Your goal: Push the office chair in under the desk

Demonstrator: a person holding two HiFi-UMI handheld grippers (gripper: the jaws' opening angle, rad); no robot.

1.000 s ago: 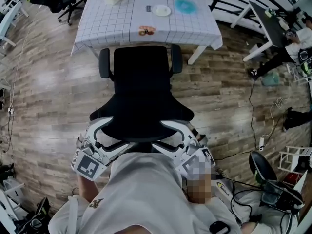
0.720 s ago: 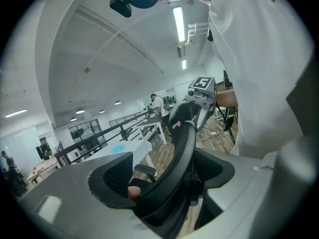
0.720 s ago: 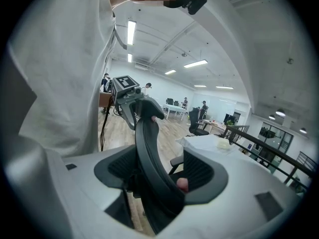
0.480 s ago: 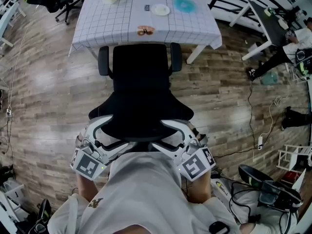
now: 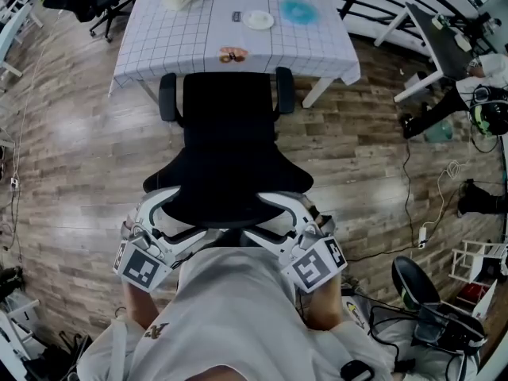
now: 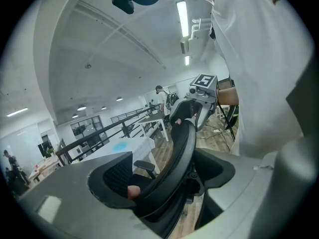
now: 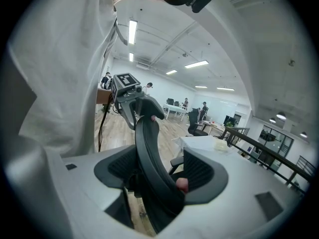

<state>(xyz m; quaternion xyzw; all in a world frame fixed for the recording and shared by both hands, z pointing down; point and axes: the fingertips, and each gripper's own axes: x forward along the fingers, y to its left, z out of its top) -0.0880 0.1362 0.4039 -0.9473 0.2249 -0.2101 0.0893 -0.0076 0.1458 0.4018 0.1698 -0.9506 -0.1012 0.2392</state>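
Black backrest [image 5: 228, 177] edges are pinched in my left gripper [image 5: 168, 217] and right gripper [image 5: 287, 215]: a stiff, sound hold. I expect the office chair [image 5: 230, 109] to roll freely toward the desk [image 5: 175, 38].

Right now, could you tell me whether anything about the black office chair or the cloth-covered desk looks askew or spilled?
Nothing stands out. The black office chair faces the white cloth-draped desk squarely. The left gripper and right gripper each clamp the top edge of the backrest. Nothing on the desk looks spilled.
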